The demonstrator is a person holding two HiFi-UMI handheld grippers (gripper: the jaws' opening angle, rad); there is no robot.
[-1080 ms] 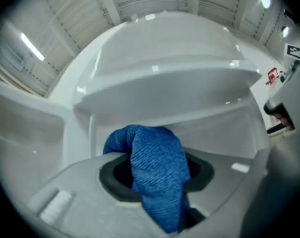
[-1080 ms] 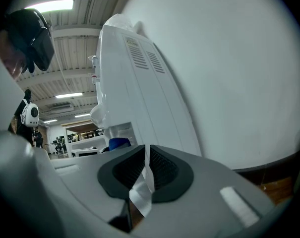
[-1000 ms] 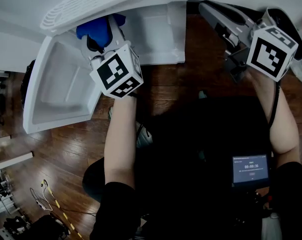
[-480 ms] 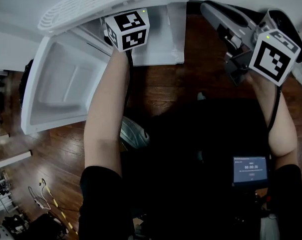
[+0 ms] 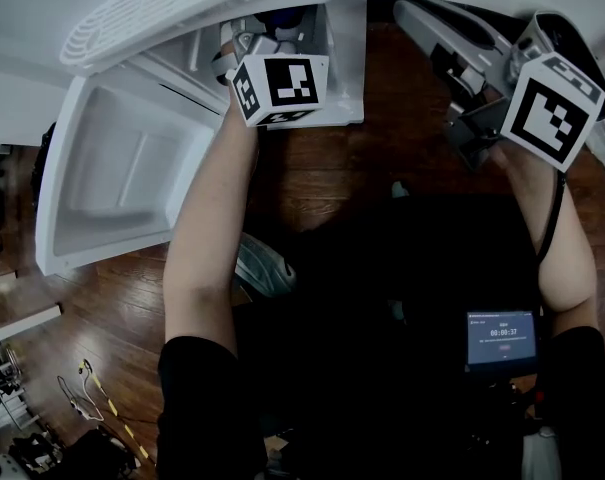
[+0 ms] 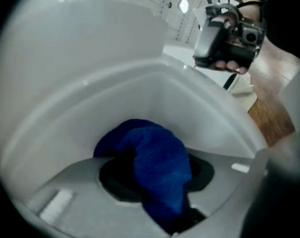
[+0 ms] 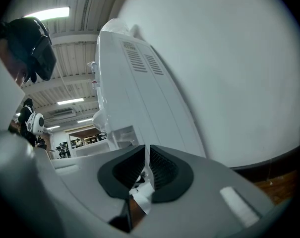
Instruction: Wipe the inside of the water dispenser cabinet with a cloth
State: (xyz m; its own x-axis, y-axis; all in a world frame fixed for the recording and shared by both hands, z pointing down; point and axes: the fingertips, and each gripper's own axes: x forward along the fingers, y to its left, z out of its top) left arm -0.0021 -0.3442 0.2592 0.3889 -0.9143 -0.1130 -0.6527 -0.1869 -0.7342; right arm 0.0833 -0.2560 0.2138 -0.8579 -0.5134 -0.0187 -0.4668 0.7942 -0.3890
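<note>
Dark wooden floor (image 5: 332,168) runs under the white dispenser, whose cabinet (image 6: 154,93) stands open before you. Your left gripper (image 6: 152,182) reaches inside, jaws pinching the blue cloth (image 6: 157,152) close to an inner corner, so this looks like the wiping step. Your right gripper (image 7: 145,175) waits aside, jaws pressed together on nothing. Next, you'll likely need to sweep the cloth along the walls with steady contact.

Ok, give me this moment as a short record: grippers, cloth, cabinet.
left hand-held gripper: shut on the blue cloth, reaching inside the cabinet
right hand-held gripper: shut, empty, held outside the cabinet
cabinet door: open, at the left of the head view
wiping contact: cannot tell whether the blue cloth touches the cabinet
</note>
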